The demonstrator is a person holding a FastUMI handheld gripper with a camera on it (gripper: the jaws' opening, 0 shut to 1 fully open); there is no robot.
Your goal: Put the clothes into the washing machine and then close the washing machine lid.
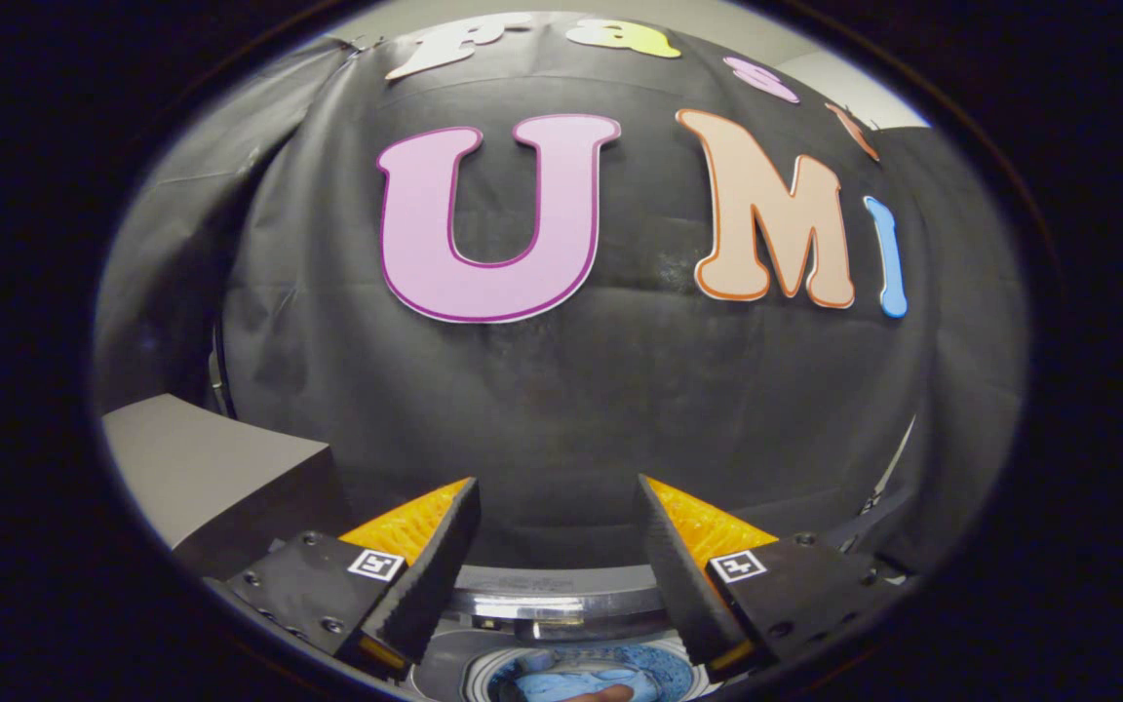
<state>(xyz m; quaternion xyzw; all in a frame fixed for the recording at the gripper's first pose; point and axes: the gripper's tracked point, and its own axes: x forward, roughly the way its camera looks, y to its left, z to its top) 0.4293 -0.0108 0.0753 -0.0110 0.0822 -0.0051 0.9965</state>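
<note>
The tool (558, 492) hung with its fingers spread and empty above the washing machine (561, 609), where blue clothes (581, 678) lay in the drum below and between the fingers. The lid likely remained to be shut; a low, squared approach to its edge would suit best.

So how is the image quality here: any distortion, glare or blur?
Gripper view: strong fisheye bending, the booth wall bulges; the open gripper is sharp, nothing between its fingers; glare streaks on the washing machine rim; the blue clothes below look soft; lighting is dim and even.
</note>
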